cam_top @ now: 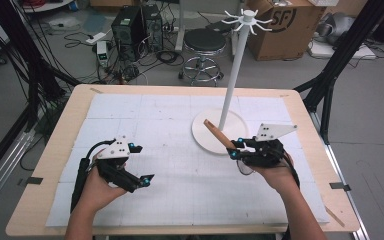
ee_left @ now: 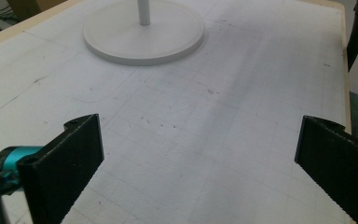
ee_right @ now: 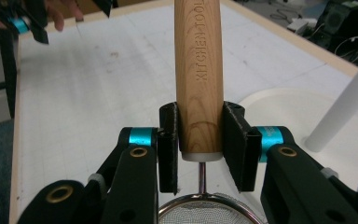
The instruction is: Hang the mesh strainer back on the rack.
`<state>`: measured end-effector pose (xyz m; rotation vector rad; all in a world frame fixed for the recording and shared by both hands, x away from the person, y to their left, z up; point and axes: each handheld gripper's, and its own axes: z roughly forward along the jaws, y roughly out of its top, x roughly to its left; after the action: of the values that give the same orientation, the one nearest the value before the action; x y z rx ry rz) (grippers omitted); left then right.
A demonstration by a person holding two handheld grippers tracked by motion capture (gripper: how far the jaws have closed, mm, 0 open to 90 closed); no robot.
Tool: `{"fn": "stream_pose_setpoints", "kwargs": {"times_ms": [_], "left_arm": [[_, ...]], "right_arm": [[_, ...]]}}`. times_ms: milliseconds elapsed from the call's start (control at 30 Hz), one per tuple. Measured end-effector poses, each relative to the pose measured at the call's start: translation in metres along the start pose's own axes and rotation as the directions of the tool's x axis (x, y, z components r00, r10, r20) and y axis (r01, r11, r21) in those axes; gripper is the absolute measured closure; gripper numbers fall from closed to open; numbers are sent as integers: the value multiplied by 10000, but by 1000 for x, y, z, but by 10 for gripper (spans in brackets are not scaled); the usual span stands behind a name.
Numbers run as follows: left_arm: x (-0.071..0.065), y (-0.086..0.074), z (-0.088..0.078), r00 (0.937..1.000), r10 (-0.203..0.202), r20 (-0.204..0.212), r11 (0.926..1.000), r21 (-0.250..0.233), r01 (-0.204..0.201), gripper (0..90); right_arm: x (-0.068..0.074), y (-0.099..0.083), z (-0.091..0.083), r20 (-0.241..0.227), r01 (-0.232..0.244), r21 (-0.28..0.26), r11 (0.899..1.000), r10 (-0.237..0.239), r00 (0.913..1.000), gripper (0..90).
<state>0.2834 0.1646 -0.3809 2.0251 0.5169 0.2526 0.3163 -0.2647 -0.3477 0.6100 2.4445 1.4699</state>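
High view showed the right gripper point(cam_top: 234, 149) at the right side of the table point(cam_top: 55, 145), clamped on the wooden handle point(cam_top: 219, 134) of a small strainer, with the handle slanting up and away over the edge of the round white base point(cam_top: 205, 137) of the hook stand point(cam_top: 235, 65). Right gripper view looked along that gripper's two black jaws, which pressed on either side of the handle point(ee_right: 199, 88) near its lower end, where the words KITCHEN TOOL ran along the wood; below the jaws a thin metal stem led to the rim and wire mesh of the strainer point(ee_right: 205, 212), cut off at the bottom edge. Beside it stood the white pole and base of the stand. The left gripper point(cam_top: 139, 165) was held by the person's left hand point(cam_top: 97, 187) over the white mat point(cam_top: 180, 200) at the left, well apart from the stand. Left gripper view showed its jaws spread wide with nothing between them, just the gridded mat and the stand base point(ee_left: 144, 37) farther off.
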Motion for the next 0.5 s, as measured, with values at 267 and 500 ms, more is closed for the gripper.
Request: {"fn": "stream_pose_setpoints", "kwargs": {"times_ms": [267,500], "left_arm": [[1,0,-1,10000,-56,34,10000,-70,56,16],[1,0,-2,9999,-68,91,9999,-112,69,16]], "right_arm": [[-15,19,-27,-59,48,-776,9970,-53,10000,686],[-27,38,-47,71,312,-1058,9939,-306,9995,686]]}}
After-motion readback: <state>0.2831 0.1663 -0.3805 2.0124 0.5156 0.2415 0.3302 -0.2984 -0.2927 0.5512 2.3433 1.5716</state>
